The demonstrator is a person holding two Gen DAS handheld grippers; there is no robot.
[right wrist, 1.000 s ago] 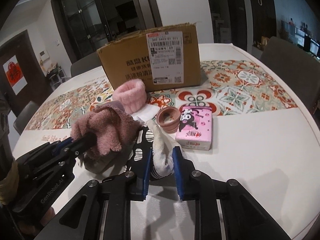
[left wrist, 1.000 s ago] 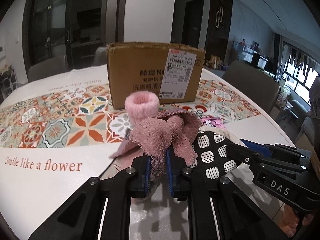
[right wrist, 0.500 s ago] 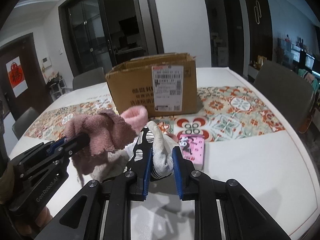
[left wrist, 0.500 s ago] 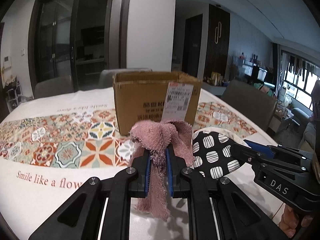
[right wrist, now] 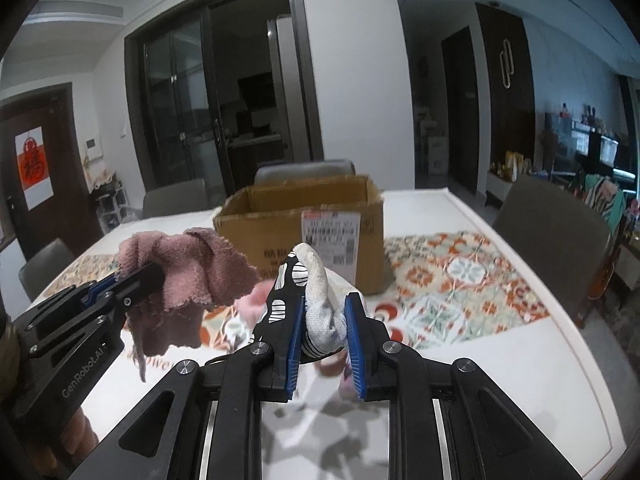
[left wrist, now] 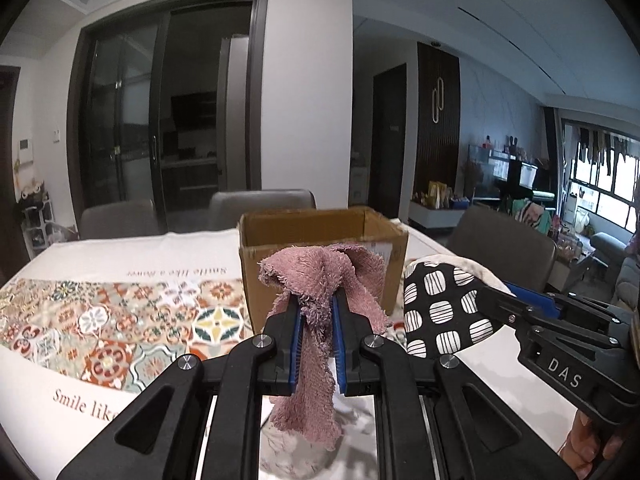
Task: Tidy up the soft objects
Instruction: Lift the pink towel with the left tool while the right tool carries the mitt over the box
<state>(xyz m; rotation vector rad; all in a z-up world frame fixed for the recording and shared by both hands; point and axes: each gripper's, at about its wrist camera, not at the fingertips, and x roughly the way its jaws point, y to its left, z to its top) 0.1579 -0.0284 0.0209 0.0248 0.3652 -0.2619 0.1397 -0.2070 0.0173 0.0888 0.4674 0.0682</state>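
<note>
**Left-wrist view: two limp cloths held up in front of the open box**

Left-wrist view shows the left gripper [left wrist: 316, 312] with its blue pads pressed nearly together on a pink towel [left wrist: 320, 276]. The towel is pinched at a bunched middle, so a frilly knot stands above the pads and a long tail hangs below, clear of the table [left wrist: 120, 248]. It looks light, thick-piled and floppy; a grip on the gathered bulk like this one should hold well, while a grip on a single loose edge would let it unfurl and drag.

At about 3 o'clock from the towel, the right gripper [right wrist: 324, 320] clamps a spotted mitt [left wrist: 440, 312], black with white striped dots and a pale lining. In the right-wrist view its pads sit a little apart, squeezed on the mitt's padded, off-white inside [right wrist: 320, 304], with the rounded tip standing up at 12 o'clock. The mitt seems quilted and springy, stiffer than the towel, so it keeps its shape. I would hold it by the thick body rather than the thin rim.

A cardboard box [right wrist: 304, 216] stands open at 12 o'clock beyond both cloths, well apart from them, on the patterned runner [left wrist: 100, 320]. Neither cloth is fragile or slippery. The likely snag is the towel's hanging tail catching the box's near wall if it is carried over too low.
</note>
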